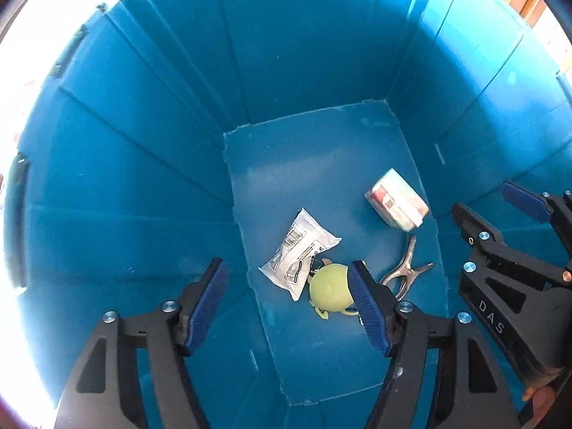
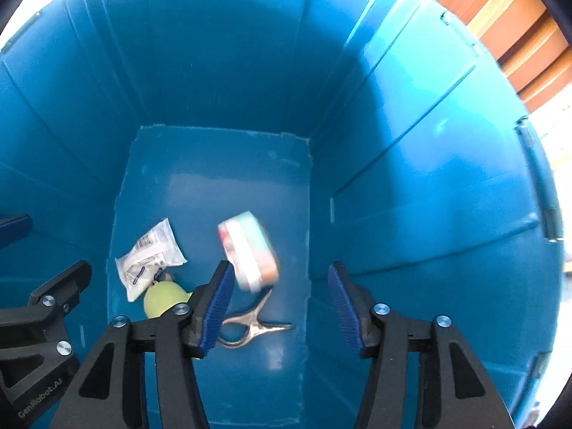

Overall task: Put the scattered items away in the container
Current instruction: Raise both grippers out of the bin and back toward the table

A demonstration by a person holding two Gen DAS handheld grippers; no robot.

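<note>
Both grippers hang over the mouth of a deep blue bin (image 1: 307, 46), also filling the right wrist view (image 2: 411, 186). On its floor lie a white plastic packet (image 1: 300, 250) (image 2: 150, 254), a pale green round toy (image 1: 330, 287) (image 2: 164, 298), a metal clamp (image 1: 405, 268) (image 2: 250, 323) and a small clear box with colourful contents (image 1: 397, 200) (image 2: 250, 250), blurred in the right wrist view. My left gripper (image 1: 287, 307) is open and empty. My right gripper (image 2: 280, 309) is open and empty; it also shows in the left wrist view (image 1: 500, 211).
The bin walls rise steeply on all sides around both grippers. Wooden slats (image 2: 518, 43) show beyond the bin rim at the upper right. Bright light washes out the area outside the rim on the left.
</note>
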